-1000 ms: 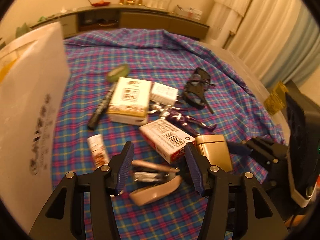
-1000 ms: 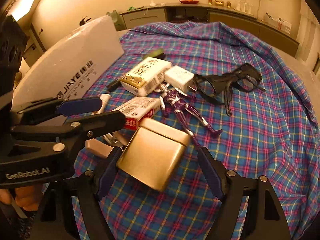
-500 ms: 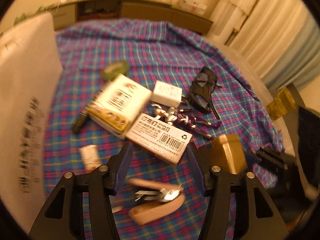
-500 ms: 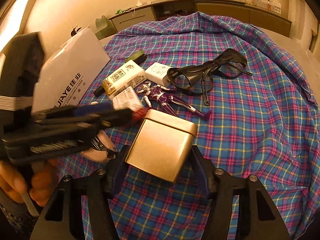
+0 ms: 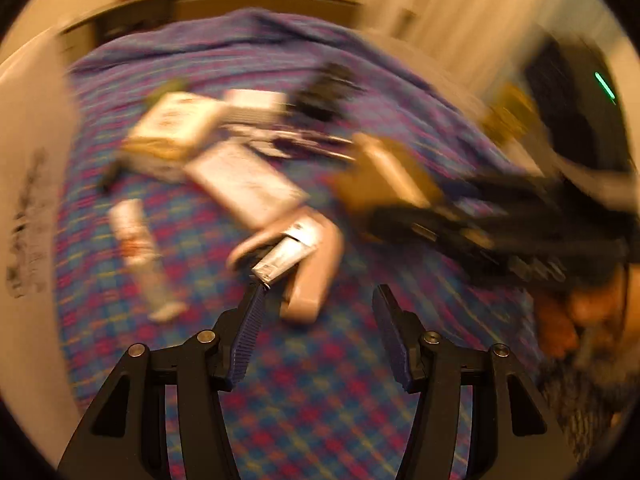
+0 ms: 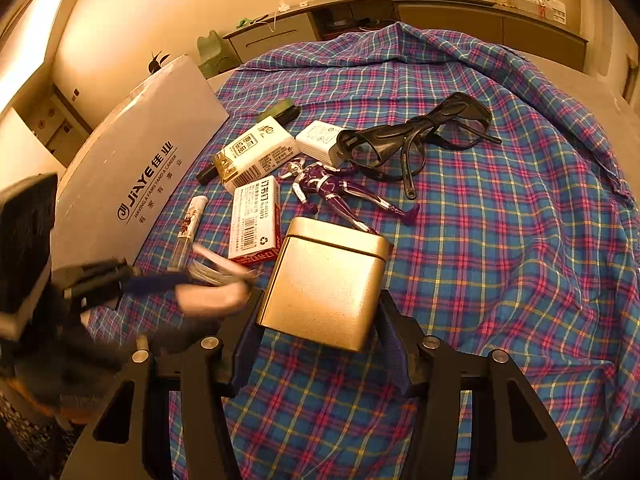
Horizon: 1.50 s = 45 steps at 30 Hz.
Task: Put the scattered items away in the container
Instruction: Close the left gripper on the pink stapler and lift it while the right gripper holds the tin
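Observation:
My right gripper (image 6: 320,320) is shut on a gold tin (image 6: 326,280) and holds it over the plaid cloth. The tin also shows in the blurred left wrist view (image 5: 384,180). My left gripper (image 5: 318,312) is open and empty, just short of a beige stapler (image 5: 304,256). On the cloth lie a red-and-white staple box (image 6: 256,218), a white-and-gold box (image 6: 256,156), a white charger (image 6: 320,142), a purple figure (image 6: 332,188), black goggles (image 6: 416,136), a small tube (image 6: 192,216) and a black marker (image 6: 280,112).
A large white container (image 6: 132,176) with printed lettering stands at the left edge of the cloth; it also shows in the left wrist view (image 5: 28,184). A low cabinet (image 6: 440,12) runs along the back wall. The cloth (image 6: 520,240) is bunched at the far right.
My left gripper has swung quickly and its view is blurred; the stapler now lies ahead of its fingers. My right gripper has closed on the gold tin and lifted it back.

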Tool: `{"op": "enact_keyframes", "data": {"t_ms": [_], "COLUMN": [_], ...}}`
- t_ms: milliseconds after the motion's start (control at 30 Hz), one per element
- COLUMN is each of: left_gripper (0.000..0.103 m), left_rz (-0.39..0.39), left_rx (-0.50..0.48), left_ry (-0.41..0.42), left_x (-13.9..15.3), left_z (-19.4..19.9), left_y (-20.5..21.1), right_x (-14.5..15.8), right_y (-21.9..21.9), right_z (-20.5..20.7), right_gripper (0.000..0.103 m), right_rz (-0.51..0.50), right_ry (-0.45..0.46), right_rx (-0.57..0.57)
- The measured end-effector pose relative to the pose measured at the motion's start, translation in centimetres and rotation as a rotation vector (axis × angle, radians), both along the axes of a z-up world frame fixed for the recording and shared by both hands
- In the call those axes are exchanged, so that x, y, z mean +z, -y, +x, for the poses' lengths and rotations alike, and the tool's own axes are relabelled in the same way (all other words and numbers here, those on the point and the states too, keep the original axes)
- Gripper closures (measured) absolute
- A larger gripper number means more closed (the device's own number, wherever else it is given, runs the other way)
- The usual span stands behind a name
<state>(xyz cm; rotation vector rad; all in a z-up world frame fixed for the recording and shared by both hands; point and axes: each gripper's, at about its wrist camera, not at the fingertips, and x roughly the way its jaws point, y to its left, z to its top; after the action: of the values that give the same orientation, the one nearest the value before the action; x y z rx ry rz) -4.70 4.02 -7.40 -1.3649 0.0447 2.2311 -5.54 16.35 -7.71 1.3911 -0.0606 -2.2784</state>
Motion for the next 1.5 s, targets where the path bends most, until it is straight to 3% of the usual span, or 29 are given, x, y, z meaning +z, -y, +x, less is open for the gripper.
{"op": "enact_keyframes", "data": {"t_ms": [133, 267, 433, 633, 667, 767, 833, 867, 900, 933, 967, 1067, 1167, 1233, 1300, 1433, 1500], "left_gripper": [0.044, 0.044, 0.044, 0.043, 0.043, 0.053, 0.056, 0.056, 0.057, 0.056, 0.056, 0.05, 0.047, 0.046, 0.044, 0.045, 0.056], "left_rz": [-0.096, -0.12, -0.193, -0.27, -0.257, -0.096, 0.088, 0.243, 0.321, 0.346, 0.333, 0.167, 0.101, 0.007, -0.087, -0.187, -0.165], "left_rx": [0.011, 0.076, 0.009, -0.061, -0.051, 0.053, 0.12, 0.178, 0.225, 0.27, 0.3, 0.321, 0.209, 0.135, 0.092, 0.063, 0.116], "left_ry": [-0.092, -0.147, -0.279, -0.232, -0.229, -0.111, 0.001, 0.095, 0.137, 0.142, 0.129, -0.01, -0.117, -0.173, -0.192, -0.194, -0.189], "left_x": [0.1, 0.5, 1.6, -1.3, -1.4, -1.1, -1.1, -1.6, -2.0, -2.1, -2.0, -0.5, 1.0, 1.0, 0.0, -1.5, -1.4], "left_z": [0.4, -0.1, 0.4, -0.8, -1.0, -2.6, -3.4, -4.0, -4.2, -4.2, -4.1, -2.9, -1.5, -0.8, -0.5, -0.6, -1.0], "left_y": [-0.6, 0.1, -1.2, -3.4, -3.4, -1.3, 0.8, 2.8, 4.0, 4.9, 5.4, 5.4, 3.2, 0.6, -1.3, -3.3, -2.9], "right_x": [0.6, 0.6, 0.8, 0.4, 0.4, 0.6, 0.8, 0.8, 0.9, 0.9, 0.9, 0.9, 1.0, 1.0, 1.2, 1.8, 1.7], "right_y": [-0.3, -0.4, -1.0, -1.4, -1.5, -1.5, -1.6, -1.6, -1.5, -1.5, -1.4, -1.3, -1.0, -0.9, -1.0, -2.1, -2.4], "right_z": [0.1, 0.2, 0.3, 0.3, 0.3, 0.3, 0.4, 0.4, 0.5, 0.5, 0.6, 0.6, 0.6, 0.7, 0.7, 0.5, 0.3], "right_gripper": [0.048, 0.048, 0.048, 0.048, 0.048, 0.048, 0.048, 0.048, 0.048, 0.048, 0.048, 0.048, 0.048, 0.048, 0.048, 0.048, 0.048], "right_rz": [-0.002, 0.002, -0.005, -0.019, -0.022, -0.024, -0.028, -0.031, -0.033, -0.034, -0.035, -0.036, -0.036, -0.032, -0.026, -0.02, -0.024], "right_ry": [-0.017, -0.018, -0.018, 0.007, 0.008, 0.002, -0.002, -0.003, -0.003, -0.003, -0.003, -0.002, -0.005, -0.01, -0.022, -0.048, -0.041], "right_rx": [-0.01, -0.015, -0.027, -0.03, -0.031, -0.033, -0.032, -0.031, -0.029, -0.027, -0.026, -0.021, -0.014, -0.013, -0.024, -0.07, -0.078]}}
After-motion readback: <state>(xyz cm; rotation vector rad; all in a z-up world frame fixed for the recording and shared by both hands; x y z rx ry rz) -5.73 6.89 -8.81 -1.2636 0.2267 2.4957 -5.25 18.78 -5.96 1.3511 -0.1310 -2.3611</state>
